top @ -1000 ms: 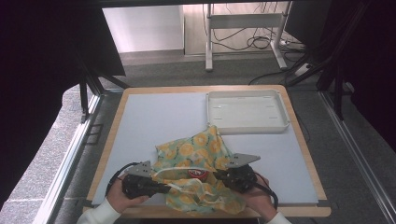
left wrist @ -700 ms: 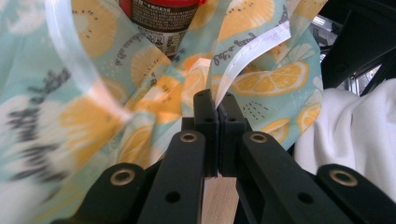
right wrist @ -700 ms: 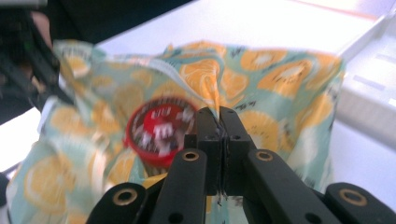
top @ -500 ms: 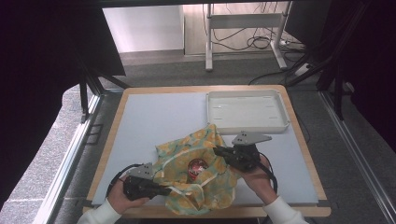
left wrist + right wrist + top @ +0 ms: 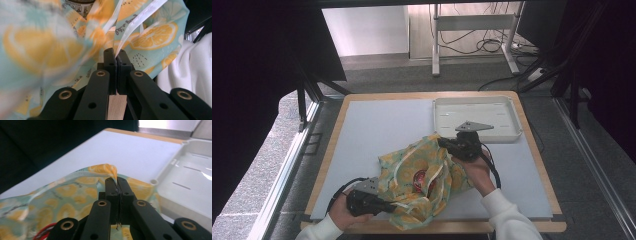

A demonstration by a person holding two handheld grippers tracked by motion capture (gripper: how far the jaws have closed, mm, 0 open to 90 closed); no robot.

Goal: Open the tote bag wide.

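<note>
A pale blue cloth bag printed with orange slices lies crumpled on the near half of the table. Through its mouth shows a red-labelled item. My left gripper lies at the front left, shut on the bag's near edge. In the left gripper view the jaws pinch the cloth beside a white ribbon. My right gripper is shut on the bag's far edge, held up close to the white tray. In the right gripper view the jaws clamp a raised fold of the bag.
The shallow white tray stands at the table's far right, just beyond my right gripper. A grey-blue mat covers the wooden table. Dark stands and cables lie on the floor past the far edge. A white sleeve is close to the left gripper.
My right gripper has moved away from the front edge toward the tray and slightly up, drawing the bag's far edge with it and spreading the mouth. The left gripper stayed put.
</note>
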